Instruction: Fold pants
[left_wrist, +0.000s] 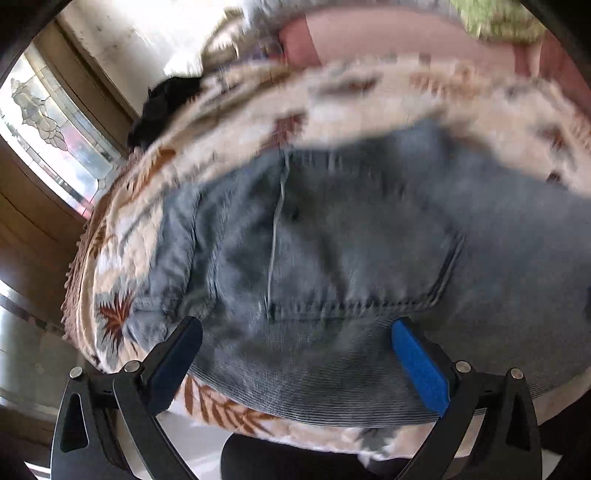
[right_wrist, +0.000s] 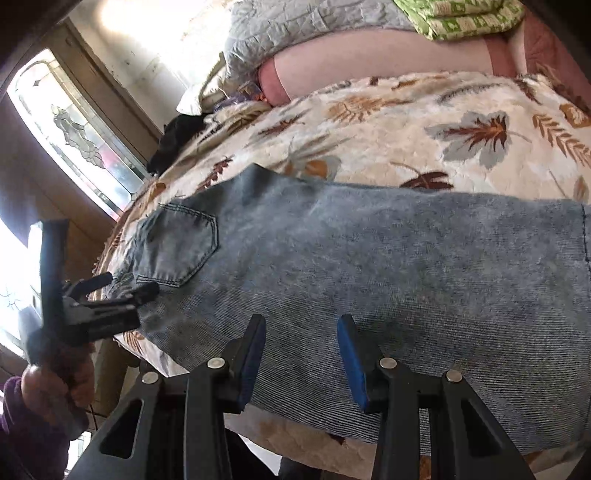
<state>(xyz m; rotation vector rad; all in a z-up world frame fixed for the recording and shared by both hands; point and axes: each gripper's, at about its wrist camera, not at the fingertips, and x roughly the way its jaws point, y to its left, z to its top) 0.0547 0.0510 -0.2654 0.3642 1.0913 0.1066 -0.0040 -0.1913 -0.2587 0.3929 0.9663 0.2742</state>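
left gripper (left_wrist: 295, 354), right gripper (right_wrist: 301, 360): both apart above faded blue denim pants (right_wrist: 369, 258); only top layer may be caught.

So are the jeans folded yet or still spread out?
Partly folded: the jeans lie lengthwise on the leaf-print blanket as one leg's width, back pocket up. No crosswise fold shows.

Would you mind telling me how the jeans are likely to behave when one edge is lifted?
The jeans lie flat and creased, so they will probably drape and sag. Denim with stitched pocket seams looks fairly heavy. The fuzzy leaf-print blanket likely resists sliding.
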